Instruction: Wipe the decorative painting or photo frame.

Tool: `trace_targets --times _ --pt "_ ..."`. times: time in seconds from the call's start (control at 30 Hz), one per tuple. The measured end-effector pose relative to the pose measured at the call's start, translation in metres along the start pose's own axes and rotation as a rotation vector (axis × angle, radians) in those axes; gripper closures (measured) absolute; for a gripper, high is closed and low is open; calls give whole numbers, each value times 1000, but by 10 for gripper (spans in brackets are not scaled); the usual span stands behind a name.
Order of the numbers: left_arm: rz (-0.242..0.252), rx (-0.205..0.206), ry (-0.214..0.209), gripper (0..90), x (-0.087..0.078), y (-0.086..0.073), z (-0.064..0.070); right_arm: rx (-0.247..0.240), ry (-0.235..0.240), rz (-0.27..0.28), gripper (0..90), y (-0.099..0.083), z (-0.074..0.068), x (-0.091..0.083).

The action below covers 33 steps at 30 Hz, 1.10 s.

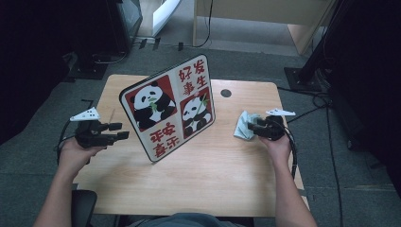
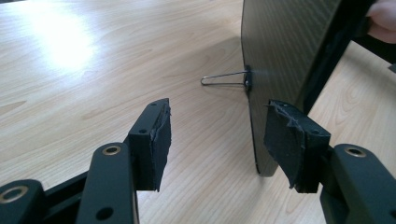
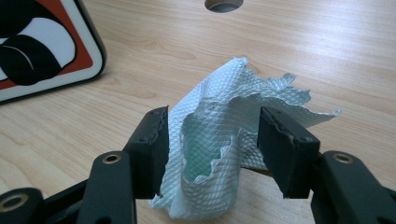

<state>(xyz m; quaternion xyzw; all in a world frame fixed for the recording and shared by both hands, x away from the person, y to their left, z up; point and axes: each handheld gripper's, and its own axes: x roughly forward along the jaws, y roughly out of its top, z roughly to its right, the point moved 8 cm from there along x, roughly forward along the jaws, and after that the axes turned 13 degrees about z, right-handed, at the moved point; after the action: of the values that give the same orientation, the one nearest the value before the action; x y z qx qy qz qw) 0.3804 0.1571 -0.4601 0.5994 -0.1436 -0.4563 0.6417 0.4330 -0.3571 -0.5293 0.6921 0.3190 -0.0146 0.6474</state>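
On the wooden surface (image 1: 198, 175) a panda board (image 1: 168, 108) stood upright near the middle, its printed face turned toward the person and leaning back a little. The left gripper (image 1: 120, 131) was held at about nine o'clock from the board, just beside its left edge, its fingers (image 2: 152, 140) spread apart with nothing between them. In the left gripper view the board's dark back (image 2: 285, 56) rose ahead between the fingers, nearer the right one, and a thin wire stand (image 2: 224, 79) stuck out from that back and rested on the wood. The board's edge was close to the right finger, but whether they touched could not be told.

The right gripper (image 1: 250, 128) sat at about three o'clock from the board, well apart from it. A crumpled pale blue wipe (image 1: 245, 125) lay on the surface there, bunched between that gripper's fingers (image 3: 149, 149). In the right gripper view the wipe (image 3: 219, 154) stood in loose folds between the two fingers, which were set wide on either side of it, hardly squeezing it. A round hole (image 1: 226, 93) in the surface lay at about twelve o'clock from the wipe.
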Motion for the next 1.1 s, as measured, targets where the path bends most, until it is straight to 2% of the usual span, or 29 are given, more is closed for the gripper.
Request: trace_targets --times 0.07,0.2,0.43,0.57,0.8,0.93,1.0,1.1 --pt "-2 -3 12 420 1 -1 -2 -10 -4 7 437 2 -2 -4" --pt "-9 -14 32 417 4 -3 -7 2 2 24 436 5 -6 -12" --pt "-20 -28 74 400 10 -6 -15 -11 33 40 438 7 -20 -24" --pt "-20 -14 84 394 12 -7 -19 -26 50 35 442 5 -27 -29" --pt "-25 -10 101 384 15 -9 -24 -44 70 27 444 2 -35 -31" --pt "-35 -17 124 370 19 -12 -30 -65 90 20 444 0 -44 -30" --pt "-42 -4 140 365 24 -14 -34 -71 104 14 444 -1 -49 -28" --pt "-33 4 125 363 29 -15 -35 -77 126 2 447 -4 -55 -26"
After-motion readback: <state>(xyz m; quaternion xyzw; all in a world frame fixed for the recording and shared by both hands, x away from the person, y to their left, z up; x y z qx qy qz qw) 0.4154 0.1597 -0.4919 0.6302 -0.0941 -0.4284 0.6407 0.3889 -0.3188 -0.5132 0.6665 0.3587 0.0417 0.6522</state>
